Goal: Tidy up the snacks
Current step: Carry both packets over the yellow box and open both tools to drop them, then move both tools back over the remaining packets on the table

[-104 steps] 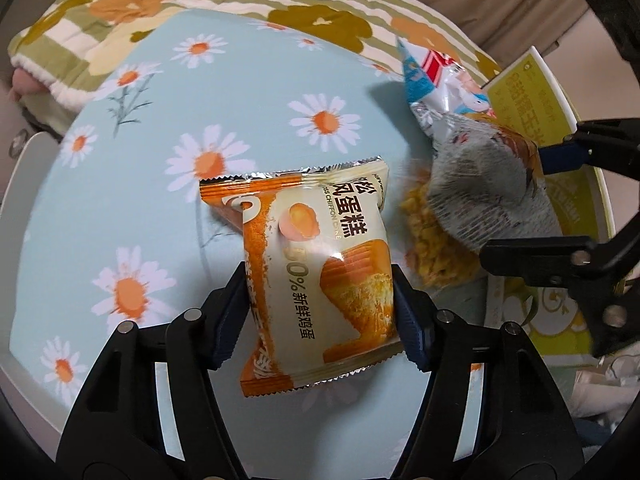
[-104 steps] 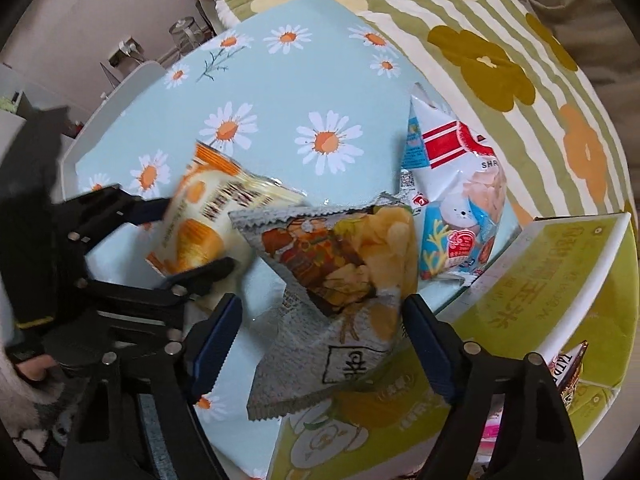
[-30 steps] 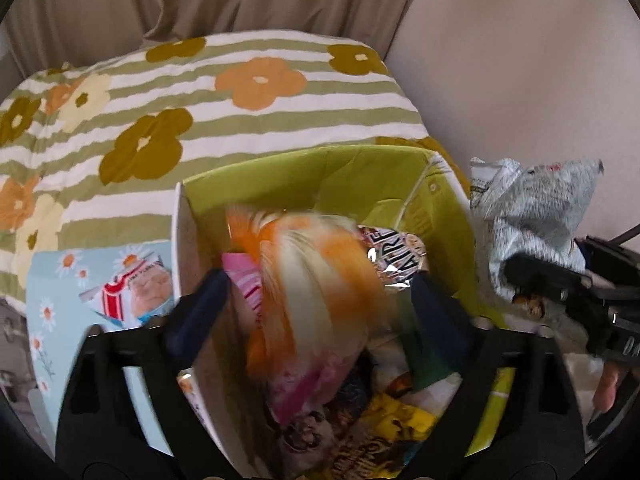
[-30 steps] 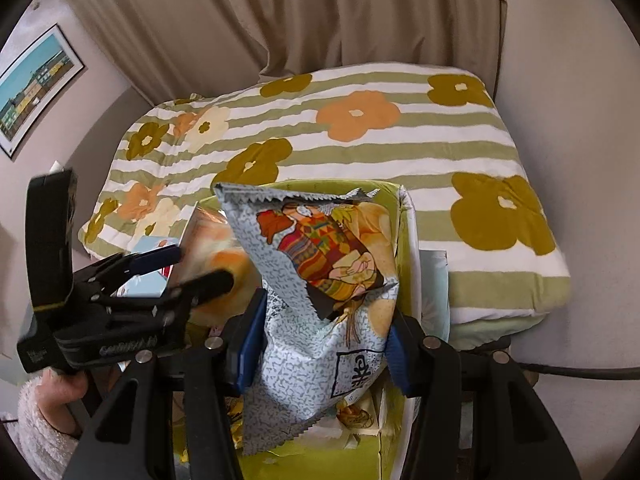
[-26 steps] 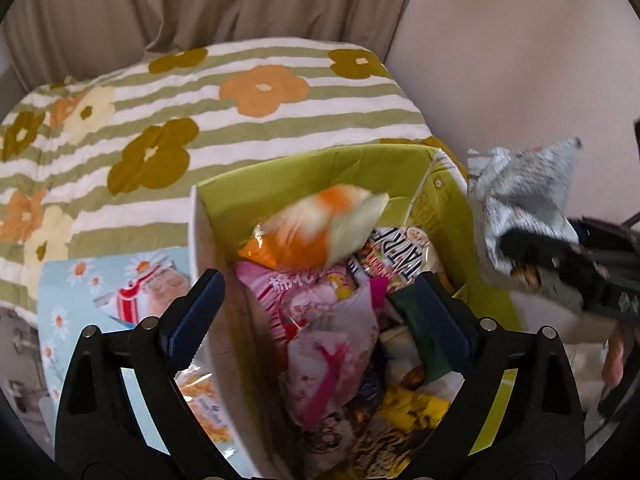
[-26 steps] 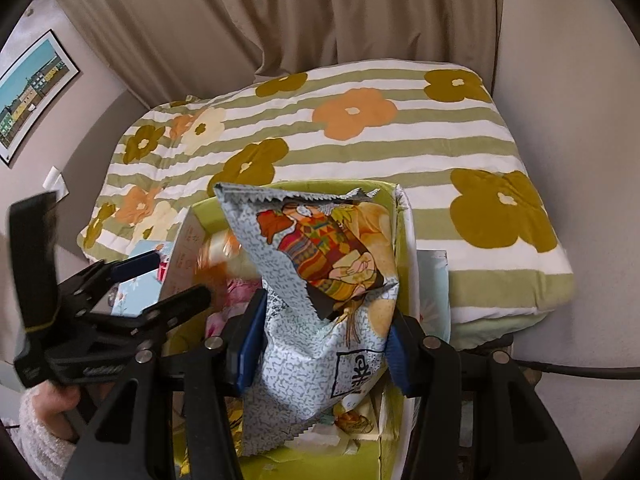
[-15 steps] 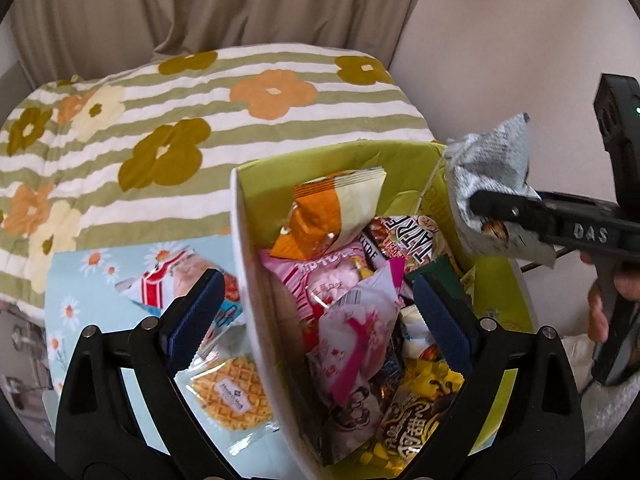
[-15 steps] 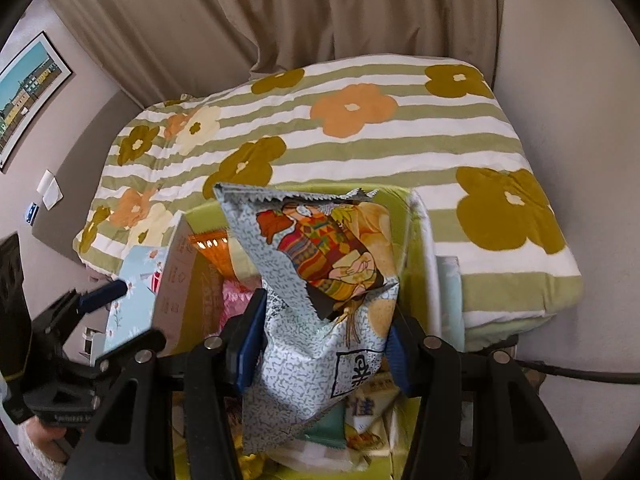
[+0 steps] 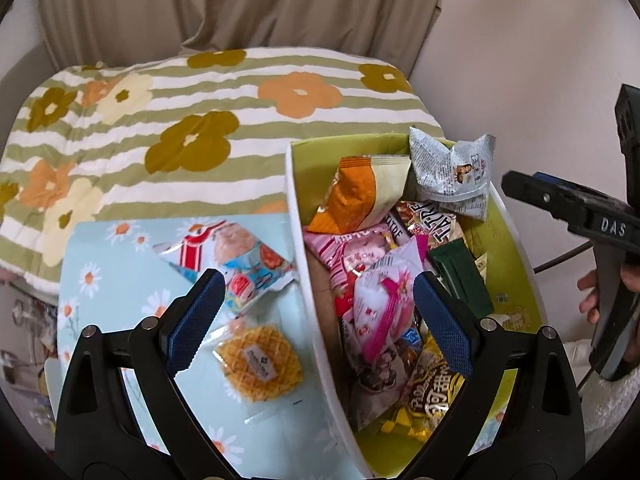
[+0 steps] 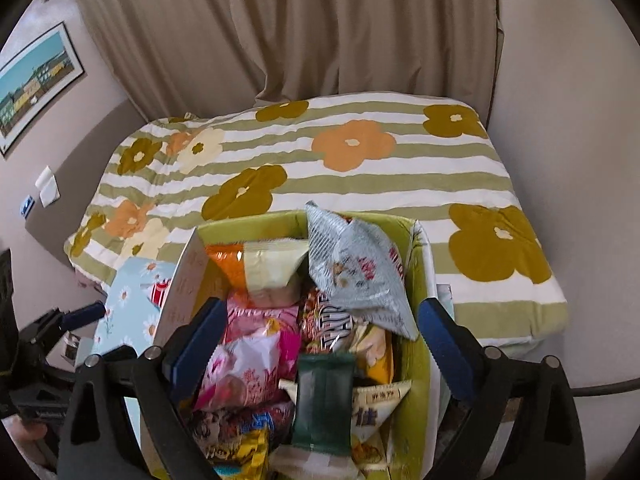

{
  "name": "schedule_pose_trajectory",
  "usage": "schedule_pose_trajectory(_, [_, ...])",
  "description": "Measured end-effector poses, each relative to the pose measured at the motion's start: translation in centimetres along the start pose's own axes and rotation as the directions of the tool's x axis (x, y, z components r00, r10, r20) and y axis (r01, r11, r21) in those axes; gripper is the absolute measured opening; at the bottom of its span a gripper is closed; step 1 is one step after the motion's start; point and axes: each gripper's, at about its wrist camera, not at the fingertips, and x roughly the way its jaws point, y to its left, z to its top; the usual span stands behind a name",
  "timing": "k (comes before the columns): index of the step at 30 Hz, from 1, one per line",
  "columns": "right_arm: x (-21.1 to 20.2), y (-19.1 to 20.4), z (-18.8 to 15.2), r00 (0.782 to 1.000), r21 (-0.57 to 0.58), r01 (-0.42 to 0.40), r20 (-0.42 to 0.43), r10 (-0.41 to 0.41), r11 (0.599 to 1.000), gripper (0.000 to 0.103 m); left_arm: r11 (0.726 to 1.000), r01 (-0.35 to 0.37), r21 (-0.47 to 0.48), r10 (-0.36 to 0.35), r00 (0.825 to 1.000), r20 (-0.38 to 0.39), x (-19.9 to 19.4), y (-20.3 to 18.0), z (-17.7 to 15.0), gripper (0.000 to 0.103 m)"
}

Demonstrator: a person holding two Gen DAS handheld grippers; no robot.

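Observation:
The green snack box [image 9: 297, 216] holds several packs. An orange cake pack [image 9: 356, 196] leans at its far end, and a grey chip bag [image 9: 448, 172] lies beside it. My left gripper [image 9: 316, 308] is open and empty, straddling the box's left wall. On the blue daisy mat [image 9: 120, 264] lie a red-and-blue shrimp snack pack [image 9: 240, 256] and a waffle pack [image 9: 258, 362]. My right gripper [image 10: 320, 332] hangs over the box [image 10: 416, 280] with its jaws opening. The grey chip bag [image 10: 352, 272] lies free just beyond its fingertips, and nothing is pressed between them.
A green-striped flower quilt [image 10: 360, 168] covers the bed behind the box, with a beige curtain [image 10: 300, 32] and walls beyond. A hand [image 9: 592, 296] holds the right gripper's handle at the right edge. A dark cable [image 10: 600, 390] runs along the right.
The right gripper's jaws have spread and the grey chip bag has dropped into the box's far end. The left gripper, having dropped the orange cake pack into the box, has shifted left toward the mat.

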Motion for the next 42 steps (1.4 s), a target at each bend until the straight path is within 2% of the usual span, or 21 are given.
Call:
schedule_pose_trajectory(14, [-6.4, 4.9, -1.7, 0.994, -0.062, -0.049, 0.098, 0.055, 0.997, 0.095, 0.997, -0.07, -0.022, 0.072, 0.993, 0.095, -7.2, 0.9, -2.3, 0.095])
schedule_pose_trajectory(19, [-7.9, 8.1, -2.6, 0.991, -0.043, -0.053, 0.124, 0.058, 0.998, 0.095, 0.997, -0.073, -0.004, 0.073, 0.991, 0.112, -8.6, 4.5, -3.2, 0.095])
schedule_pose_trajectory(24, [-8.5, 12.9, -4.1, 0.983, -0.019, -0.012, 0.186, 0.016, 1.0, 0.095, 0.999, -0.036, 0.022, 0.034, 0.994, 0.106, -9.4, 10.8, -3.7, 0.095])
schedule_pose_trajectory(31, [-7.0, 19.9, -6.1, 0.972, 0.063, 0.041, 0.228, -0.055, 0.997, 0.095, 0.993, 0.036, 0.114, -0.045, 0.996, 0.076, -9.7, 18.5, -4.0, 0.095])
schedule_pose_trajectory(35, [-5.6, 23.1, -7.6, 0.967, 0.122, 0.071, 0.233, -0.098, 0.99, 0.095, 0.982, 0.077, 0.17, -0.086, 0.995, 0.044, -9.3, 20.9, -3.8, 0.095])
schedule_pose_trajectory(39, [-3.2, 25.8, -9.3, 0.972, 0.123, 0.114, 0.191, -0.136, 0.986, 0.095, 0.968, 0.124, 0.216, -0.129, 0.992, 0.008, -8.3, 22.5, -3.2, 0.095])
schedule_pose_trajectory(42, [-0.7, 27.5, -10.4, 0.976, 0.072, 0.158, 0.137, -0.167, 0.985, 0.095, 0.966, 0.141, 0.217, -0.143, 0.99, -0.008, -7.4, 23.6, -2.7, 0.095])
